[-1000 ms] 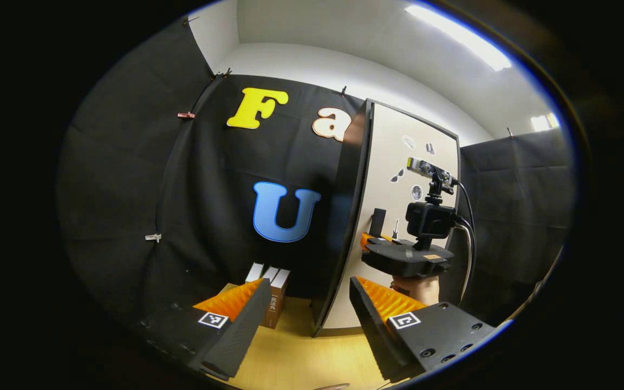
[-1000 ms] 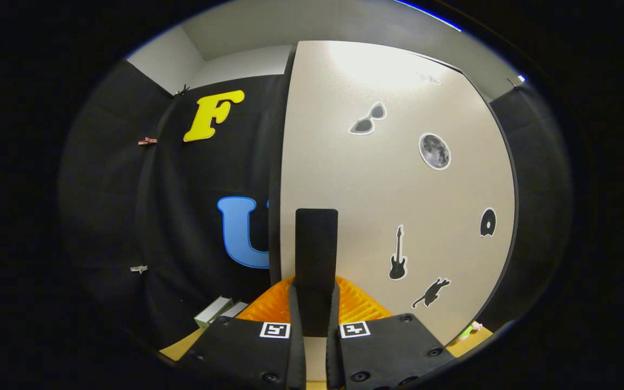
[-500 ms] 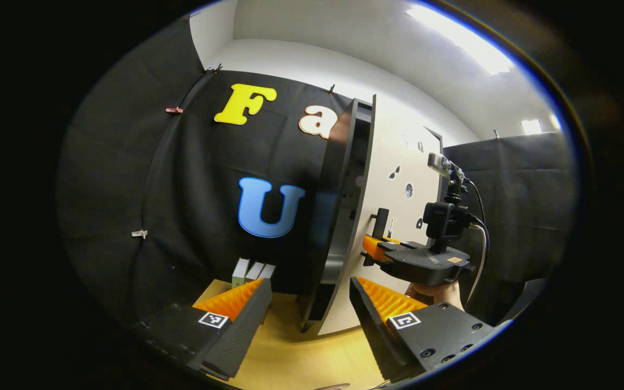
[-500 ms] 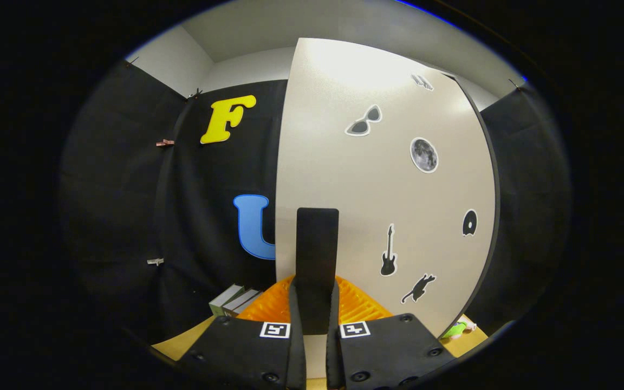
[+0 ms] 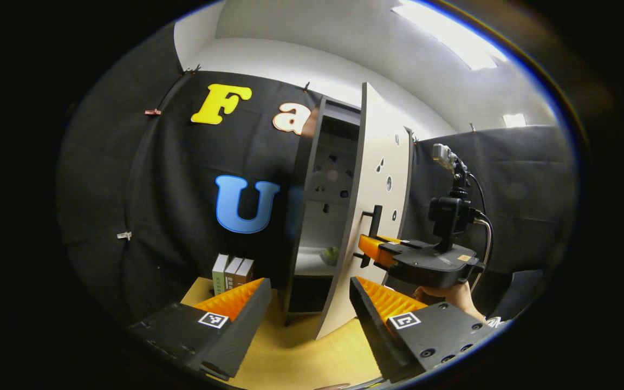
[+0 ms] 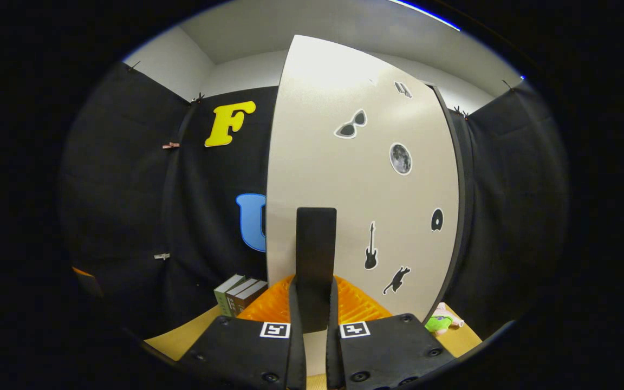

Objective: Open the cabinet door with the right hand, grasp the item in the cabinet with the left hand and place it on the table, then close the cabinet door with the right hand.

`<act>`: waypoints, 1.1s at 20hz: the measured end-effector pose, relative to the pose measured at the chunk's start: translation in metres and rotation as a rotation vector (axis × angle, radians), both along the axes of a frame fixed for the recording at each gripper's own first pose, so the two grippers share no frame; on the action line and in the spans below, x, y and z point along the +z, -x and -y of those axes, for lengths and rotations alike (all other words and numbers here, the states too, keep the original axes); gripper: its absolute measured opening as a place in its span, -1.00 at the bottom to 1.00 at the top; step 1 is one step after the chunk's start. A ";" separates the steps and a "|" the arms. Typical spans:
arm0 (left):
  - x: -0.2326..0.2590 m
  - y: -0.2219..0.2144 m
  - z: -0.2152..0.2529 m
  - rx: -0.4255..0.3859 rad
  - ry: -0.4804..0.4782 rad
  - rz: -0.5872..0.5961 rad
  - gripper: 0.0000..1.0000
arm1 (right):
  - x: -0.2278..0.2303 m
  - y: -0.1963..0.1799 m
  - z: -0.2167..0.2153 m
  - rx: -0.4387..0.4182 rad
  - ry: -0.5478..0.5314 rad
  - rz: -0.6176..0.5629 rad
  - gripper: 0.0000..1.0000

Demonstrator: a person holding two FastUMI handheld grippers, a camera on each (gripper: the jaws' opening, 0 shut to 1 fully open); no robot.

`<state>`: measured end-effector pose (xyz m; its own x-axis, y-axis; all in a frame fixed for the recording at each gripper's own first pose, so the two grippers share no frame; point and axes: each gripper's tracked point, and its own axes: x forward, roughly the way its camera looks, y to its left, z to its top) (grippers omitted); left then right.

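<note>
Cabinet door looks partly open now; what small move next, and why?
Probably keep the right gripper shut on the door handle and swing the cabinet door a little wider. The left gripper waits open in front, and the small item on the shelf sits close behind the door's edge.

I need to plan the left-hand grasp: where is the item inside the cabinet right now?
In the left gripper view, the small round item sits on a shelf inside the cabinet, just left of the open door.

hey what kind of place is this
Probably a staged recording booth, not a real home: black cloth walls, a small cabinet on a wooden table, and a hand-held gripper clamped on its door handle.
</note>
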<state>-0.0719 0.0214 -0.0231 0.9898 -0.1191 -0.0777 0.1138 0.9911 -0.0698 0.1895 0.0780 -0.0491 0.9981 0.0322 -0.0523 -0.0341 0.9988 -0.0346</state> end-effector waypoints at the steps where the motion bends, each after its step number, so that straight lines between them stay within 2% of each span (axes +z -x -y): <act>1: 0.000 0.002 0.006 -0.011 -0.005 0.002 0.84 | 0.000 0.003 0.002 0.000 -0.002 -0.001 -0.63; 8: 0.002 0.011 0.045 -0.090 -0.011 0.013 0.84 | 0.003 0.023 0.020 0.003 -0.021 -0.001 -0.63; 16: 0.000 0.007 0.088 -0.200 -0.012 0.020 0.84 | 0.006 0.038 0.043 -0.049 -0.002 0.000 -0.65; 22: -0.004 -0.005 0.113 -0.219 -0.001 0.009 0.84 | 0.006 0.048 0.059 -0.073 -0.002 0.007 -0.66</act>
